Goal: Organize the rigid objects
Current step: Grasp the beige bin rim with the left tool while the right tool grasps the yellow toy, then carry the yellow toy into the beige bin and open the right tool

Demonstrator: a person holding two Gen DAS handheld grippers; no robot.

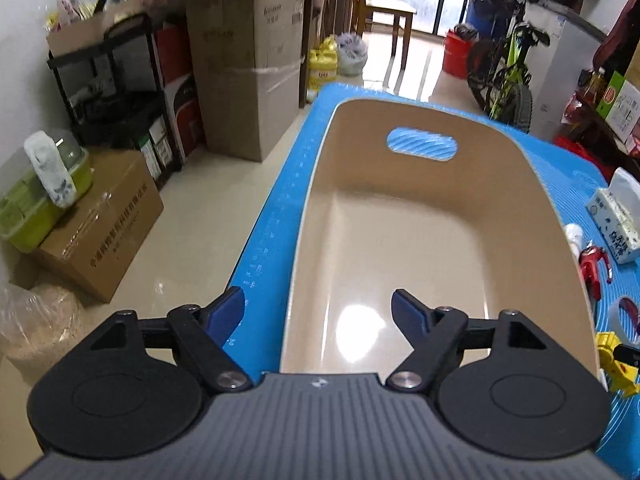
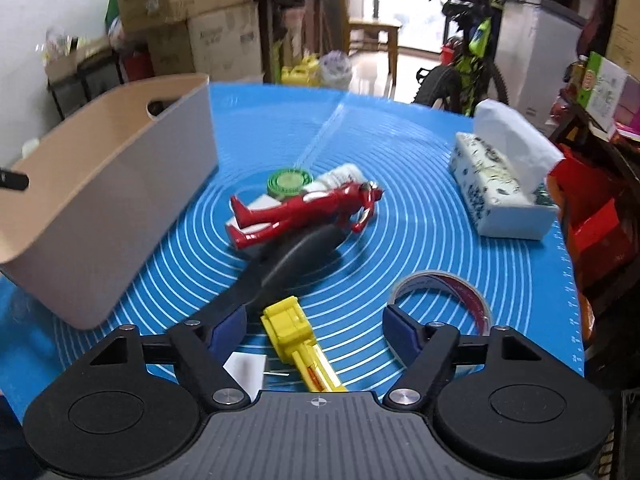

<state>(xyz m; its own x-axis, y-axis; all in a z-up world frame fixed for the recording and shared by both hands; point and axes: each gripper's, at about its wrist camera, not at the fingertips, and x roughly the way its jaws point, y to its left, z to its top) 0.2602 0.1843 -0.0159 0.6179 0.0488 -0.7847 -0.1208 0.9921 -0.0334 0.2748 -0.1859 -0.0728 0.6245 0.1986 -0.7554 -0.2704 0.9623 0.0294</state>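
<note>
A beige plastic basket [image 1: 432,168] with a handle slot stands empty on the blue mat [image 1: 276,232]. My left gripper [image 1: 318,314] is open and empty, hovering over the basket's near left rim. In the right wrist view the basket [image 2: 120,184] stands at the left. My right gripper [image 2: 314,328] is open and empty just above a yellow toy [image 2: 298,340]. Beyond it lie a black oval object [image 2: 296,258], a red figure [image 2: 304,210], a green round tin [image 2: 290,182], a white tube [image 2: 340,174] and a tape roll [image 2: 444,296].
A tissue pack [image 2: 500,184] lies at the mat's right side. A white card [image 2: 245,370] lies by my right gripper's left finger. Cardboard boxes [image 1: 244,80], a black shelf [image 1: 116,92] and a bicycle [image 1: 504,72] stand around the table. The floor lies left of the mat edge.
</note>
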